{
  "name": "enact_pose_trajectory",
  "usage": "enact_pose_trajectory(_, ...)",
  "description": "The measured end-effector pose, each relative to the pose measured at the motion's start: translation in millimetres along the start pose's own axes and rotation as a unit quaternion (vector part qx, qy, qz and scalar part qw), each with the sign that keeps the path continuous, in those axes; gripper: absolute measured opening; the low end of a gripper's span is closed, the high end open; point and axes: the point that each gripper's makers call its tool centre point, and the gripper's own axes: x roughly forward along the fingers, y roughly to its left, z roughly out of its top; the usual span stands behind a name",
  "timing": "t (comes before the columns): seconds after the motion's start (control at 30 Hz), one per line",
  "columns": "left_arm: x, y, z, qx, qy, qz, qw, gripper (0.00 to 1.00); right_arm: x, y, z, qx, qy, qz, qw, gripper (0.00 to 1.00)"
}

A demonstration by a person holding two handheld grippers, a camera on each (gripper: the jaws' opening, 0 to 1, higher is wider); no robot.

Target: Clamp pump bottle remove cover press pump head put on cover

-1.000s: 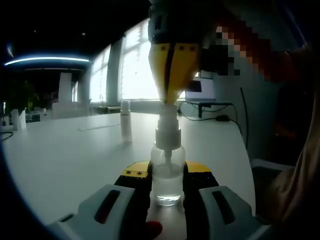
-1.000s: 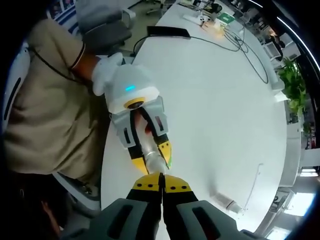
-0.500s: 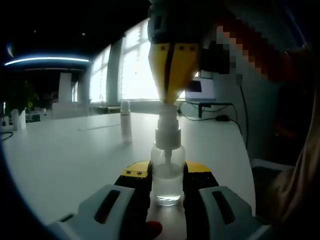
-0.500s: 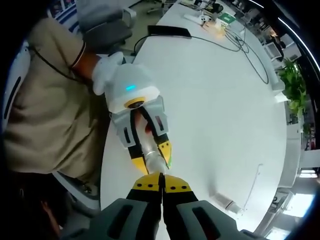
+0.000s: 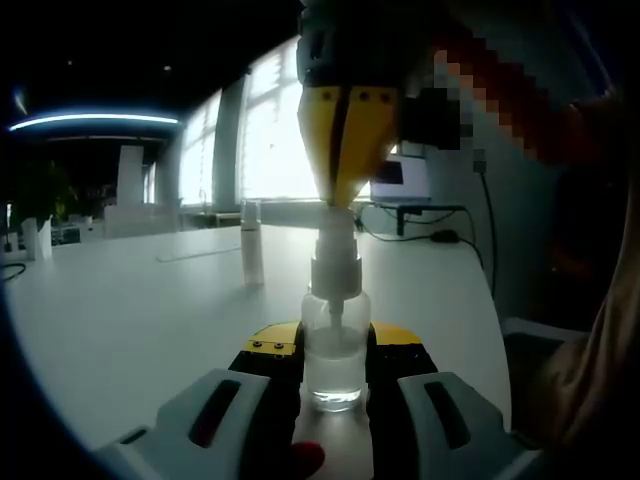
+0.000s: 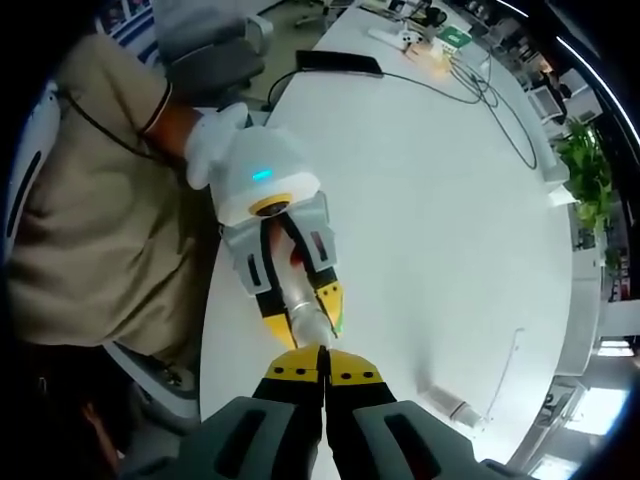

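Left gripper (image 5: 335, 365): jaws are clamping the clear body of the pump bottle (image 5: 335, 345) from either side, yellow tips pressing its lower half; the bottle is standing upright on the white table (image 5: 130, 320), near the near edge. Right gripper (image 5: 345, 185), seen in the left gripper view, is coming down from above with its yellow jaws closed together, tips meeting and touching the top of the white pump head (image 5: 335, 245). In the right gripper view the same right gripper (image 6: 322, 362) is showing jaws pressed together with no gap, pointing down onto the bottle (image 6: 305, 312) held in the left gripper (image 6: 300, 318). A hand (image 6: 210, 140) in a white glove is gripping the left tool. The clear cover (image 5: 251, 243) is standing upright on the table, well apart from the bottle, farther off and to the left. Cables (image 6: 470, 85) are lying across the far part of the table; a plant (image 6: 585, 165) is sitting beyond the table's edge.
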Motion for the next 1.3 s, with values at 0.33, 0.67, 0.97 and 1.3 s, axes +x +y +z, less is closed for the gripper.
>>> enact_pose_trajectory(0.33, -0.2, 1.9, -1.0, 0.000, 0.000, 0.000, 1.0000, 0.15, 0.2, -0.2, 0.0, 0.003, 0.000, 0.003, 1.0000, 0.00)
enact_pose_trajectory(0.67, 0.1, 1.7, -0.9, 0.000, 0.000, 0.000, 1.0000, 0.15, 4.1, 0.9, -0.3, 0.001, 0.008, 0.003, 1.0000, 0.00)
enact_pose_trajectory(0.97, 0.1, 0.5, -0.3, 0.000, 0.000, 0.001, 1.0000, 0.15, 6.6, 1.6, -1.7, 0.002, 0.011, 0.006, 0.9999, 0.00)
enact_pose_trajectory(1.3, 0.2, 0.3, -0.2, 0.001, 0.001, 0.000, 1.0000, 0.15, 6.1, 2.5, -2.2, 0.004, 0.006, 0.007, 0.9999, 0.00)
